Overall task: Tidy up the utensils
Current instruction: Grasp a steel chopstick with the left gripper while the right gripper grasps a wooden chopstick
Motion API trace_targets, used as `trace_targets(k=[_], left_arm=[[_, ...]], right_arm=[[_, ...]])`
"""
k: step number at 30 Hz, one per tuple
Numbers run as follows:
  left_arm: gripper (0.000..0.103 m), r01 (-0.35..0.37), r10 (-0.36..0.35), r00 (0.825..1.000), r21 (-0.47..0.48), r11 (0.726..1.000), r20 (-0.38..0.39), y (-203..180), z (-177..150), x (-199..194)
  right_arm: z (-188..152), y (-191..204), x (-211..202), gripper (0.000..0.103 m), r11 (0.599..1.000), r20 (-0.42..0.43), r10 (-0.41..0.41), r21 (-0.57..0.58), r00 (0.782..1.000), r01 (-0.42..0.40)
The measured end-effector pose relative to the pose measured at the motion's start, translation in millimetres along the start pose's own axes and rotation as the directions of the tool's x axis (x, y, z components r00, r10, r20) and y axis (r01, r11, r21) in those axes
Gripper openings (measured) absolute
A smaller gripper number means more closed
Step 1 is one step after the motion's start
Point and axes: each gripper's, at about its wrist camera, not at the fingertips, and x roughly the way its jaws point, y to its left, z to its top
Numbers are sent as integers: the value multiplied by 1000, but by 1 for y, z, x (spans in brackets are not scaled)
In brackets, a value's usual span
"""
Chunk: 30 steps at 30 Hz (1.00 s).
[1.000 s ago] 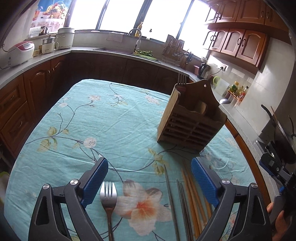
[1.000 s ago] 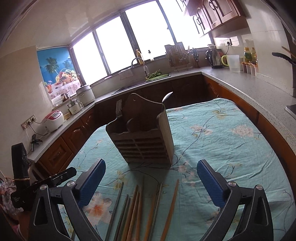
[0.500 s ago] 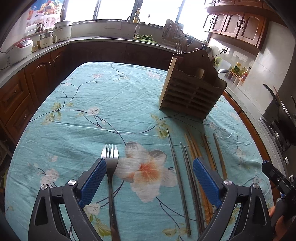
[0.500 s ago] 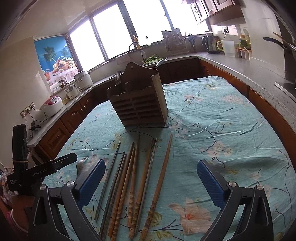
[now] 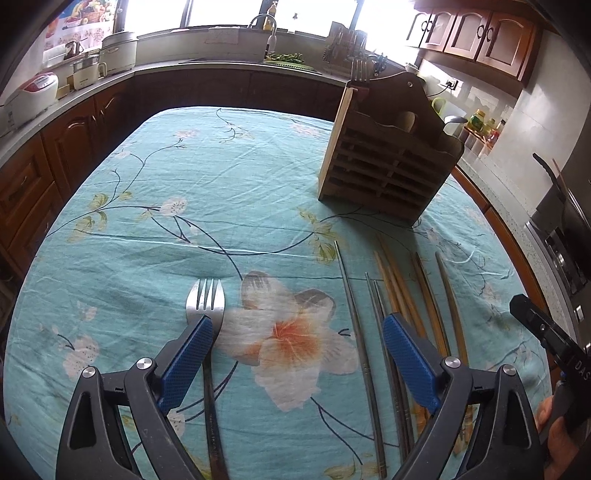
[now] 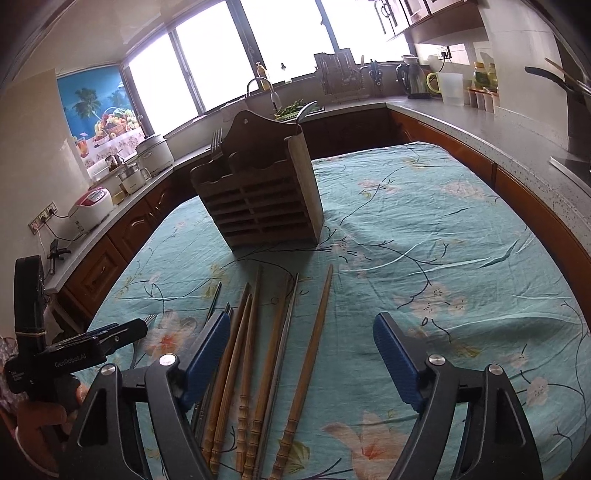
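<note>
Both grippers (jaws apart) have been lowered, so the fork (image 5: 205, 303) is now at the left gripper (image 5: 297, 334)'s left fingertip, ready for grabbing.

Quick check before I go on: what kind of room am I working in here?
A home kitchen, by the look of it: a sink faucet under the windows, a rice cooker on the counter, and wooden wall cabinets.

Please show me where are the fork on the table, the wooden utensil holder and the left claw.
fork (image 5: 205, 300): left wrist view, on its tines.
wooden utensil holder (image 6: 258, 201): right wrist view, on its slatted front.
left claw (image 5: 297, 354): left wrist view, between its fingertips.
</note>
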Motion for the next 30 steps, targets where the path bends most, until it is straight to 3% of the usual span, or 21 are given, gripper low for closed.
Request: trace_targets(k=[8,19,23,30], left_arm=[[68,29,-29,999,16,999,-34,-9,13,26],[51,35,-31,996,44,998,-89,-21,37,69],[36,50,-43,992,65,997,-115,-28,42,86],[33,49,-38,989,74,996,-143,-34,47,107]], right_arm=[[7,-6,23,59,1000,-43,-19,17,999,20],[15,-13,59,44,998,-113,-55,7,992,56],[19,-12,71,39,998,-130,-70,-10,989,69],[23,-13,92,30,996,-161,-91,-25,983,88]])
